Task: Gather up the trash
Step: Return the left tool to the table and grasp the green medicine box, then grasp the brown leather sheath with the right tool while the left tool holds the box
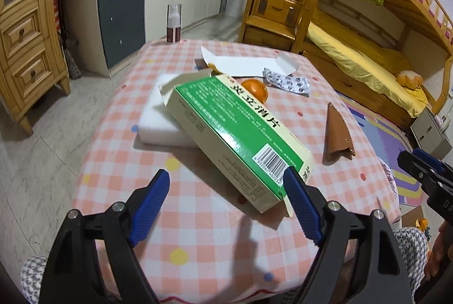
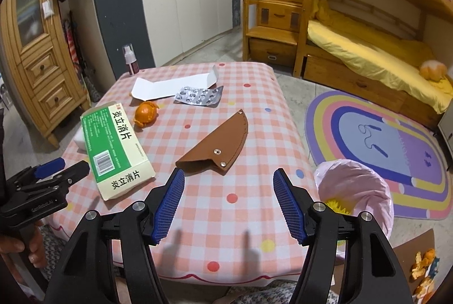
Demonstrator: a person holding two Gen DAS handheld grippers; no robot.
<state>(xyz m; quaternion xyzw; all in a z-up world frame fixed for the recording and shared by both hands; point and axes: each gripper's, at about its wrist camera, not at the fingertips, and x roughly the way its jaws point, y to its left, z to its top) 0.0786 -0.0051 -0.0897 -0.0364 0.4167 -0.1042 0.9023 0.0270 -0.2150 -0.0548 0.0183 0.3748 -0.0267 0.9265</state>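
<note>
Both wrist cameras look forward and down along their gripper fingers, close over the near end of the table (image 1: 215,241). Each faces the wardrobe and bunk bed; both share the green medicine box (image 2: 113,145).

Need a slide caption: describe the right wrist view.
Open right gripper above checked tablecloth, facing brown sheath, green medicine box, orange peel.

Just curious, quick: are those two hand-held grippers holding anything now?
Left hand-held gripper: open, holding nothing.
Right hand-held gripper: open, holding nothing.
</note>
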